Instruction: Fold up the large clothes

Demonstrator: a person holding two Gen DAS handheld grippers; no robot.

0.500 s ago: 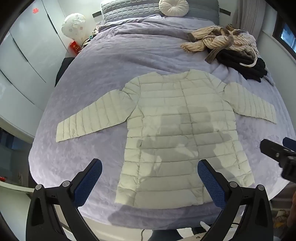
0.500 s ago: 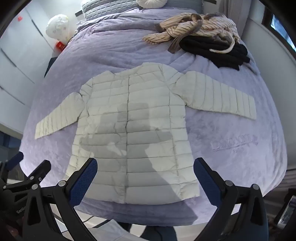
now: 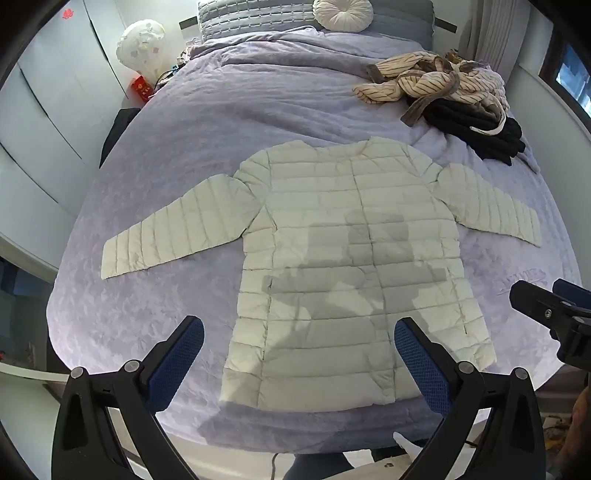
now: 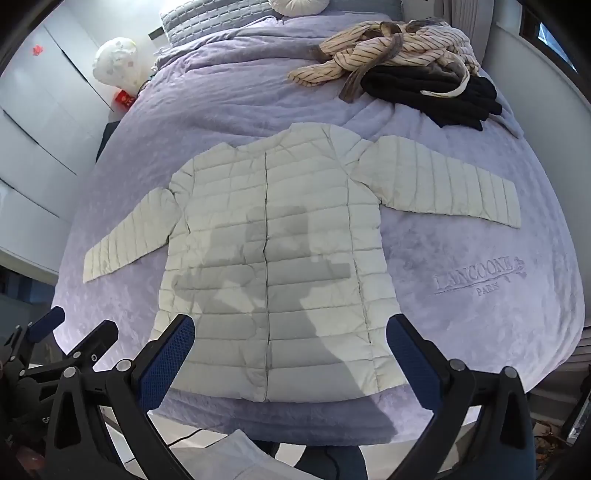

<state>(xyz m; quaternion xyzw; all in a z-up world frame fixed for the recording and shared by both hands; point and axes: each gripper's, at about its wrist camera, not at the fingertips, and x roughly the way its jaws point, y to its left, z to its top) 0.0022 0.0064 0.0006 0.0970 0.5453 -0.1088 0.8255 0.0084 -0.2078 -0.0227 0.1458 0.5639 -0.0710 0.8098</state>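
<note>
A cream quilted puffer jacket [image 3: 354, 266] lies flat on the lilac bed cover [image 3: 229, 110], front up, both sleeves spread out to the sides; it also shows in the right wrist view [image 4: 273, 258]. My left gripper [image 3: 299, 354] is open and empty, held above the jacket's hem near the bed's front edge. My right gripper [image 4: 291, 350] is open and empty, also above the hem. The right gripper shows at the right edge of the left wrist view [image 3: 554, 314]. The left gripper shows at the lower left of the right wrist view [image 4: 59, 343].
A heap of striped beige and black clothes [image 3: 450, 99] lies at the bed's far right. A round cushion [image 3: 343, 13] and grey pillow [image 3: 251, 14] sit at the head. White wardrobe doors [image 3: 48, 110] stand left, with a white bag [image 3: 142, 46] beside the bed.
Both grippers have shifted slightly toward the bed, so the jacket sits a little higher in both views. Nothing was taken hold of.
</note>
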